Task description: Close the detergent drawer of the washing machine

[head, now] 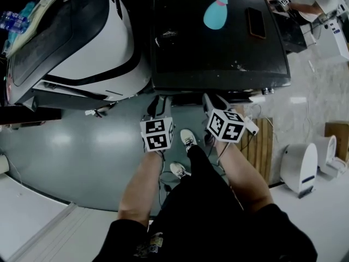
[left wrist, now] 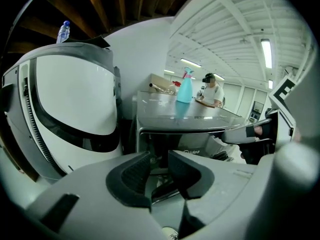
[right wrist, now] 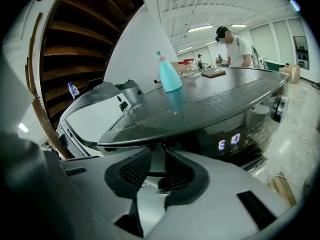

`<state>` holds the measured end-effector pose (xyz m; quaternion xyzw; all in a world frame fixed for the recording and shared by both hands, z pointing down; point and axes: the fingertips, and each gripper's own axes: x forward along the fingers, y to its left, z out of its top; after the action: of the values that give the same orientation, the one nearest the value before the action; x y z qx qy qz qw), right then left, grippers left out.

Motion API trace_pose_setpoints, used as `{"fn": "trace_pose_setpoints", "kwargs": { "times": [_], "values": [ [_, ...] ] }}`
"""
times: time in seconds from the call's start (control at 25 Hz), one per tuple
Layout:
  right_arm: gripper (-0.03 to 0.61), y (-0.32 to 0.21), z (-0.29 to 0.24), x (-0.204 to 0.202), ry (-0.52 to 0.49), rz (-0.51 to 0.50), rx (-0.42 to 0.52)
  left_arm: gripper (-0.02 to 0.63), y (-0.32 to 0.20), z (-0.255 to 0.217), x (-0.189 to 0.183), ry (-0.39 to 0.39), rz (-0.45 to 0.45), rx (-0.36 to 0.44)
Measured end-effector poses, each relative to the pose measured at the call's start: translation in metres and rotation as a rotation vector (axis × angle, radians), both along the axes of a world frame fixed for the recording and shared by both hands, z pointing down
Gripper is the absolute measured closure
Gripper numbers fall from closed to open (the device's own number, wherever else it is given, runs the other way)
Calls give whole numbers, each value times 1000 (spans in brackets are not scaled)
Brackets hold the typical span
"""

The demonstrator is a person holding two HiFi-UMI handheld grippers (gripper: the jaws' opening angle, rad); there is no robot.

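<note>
From the head view alone, the dark top of the washing machine lies flat. The left gripper and the right gripper both reach under its front lip, side by side. Two shoes stand on the floor at six o'clock from them.

Only the right gripper view shows the machine's front, with one lit display at three o'clock from that gripper. The detergent drawer must sit on that front, at twelve o'clock from both grippers, but no view shows it clearly.

The left gripper view shows the left gripper released, its pads a narrow gap apart with nothing between them. The right gripper is likewise released and empty.

One teal spray bottle stands on the top at twelve o'clock, and one dark flat object lies at one o'clock. One water bottle rests on the white machine at ten o'clock. Two white units stand on the floor at four o'clock.
</note>
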<state>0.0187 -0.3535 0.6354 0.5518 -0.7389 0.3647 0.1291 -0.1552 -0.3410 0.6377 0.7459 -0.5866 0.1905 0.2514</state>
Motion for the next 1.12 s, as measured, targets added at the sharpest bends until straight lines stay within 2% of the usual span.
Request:
{"fn": "trace_pose_setpoints", "kwargs": {
  "times": [0.08,0.12,0.2,0.44,0.76,0.96,1.12],
  "values": [
    [567,3,-1,3,0,9,-1,534,5,-5,-2,3,5,9],
    [580,5,-3,4,-6,6,4,568,8,-8,-4,3,10,14],
    [580,8,-11,2,-26,-13,25,606,14,-15,-5,8,24,24],
    [580,24,-58,-22,-110,-155,191,611,38,-49,-6,14,73,96],
    [581,69,-118,-54,-108,-326,348,611,85,-121,-12,7,119,230],
    [581,114,-152,-77,-57,-433,433,611,130,-171,-19,47,133,322],
    [581,148,-173,-91,-30,-478,476,611,168,-195,-30,43,121,363]
  ]
}}
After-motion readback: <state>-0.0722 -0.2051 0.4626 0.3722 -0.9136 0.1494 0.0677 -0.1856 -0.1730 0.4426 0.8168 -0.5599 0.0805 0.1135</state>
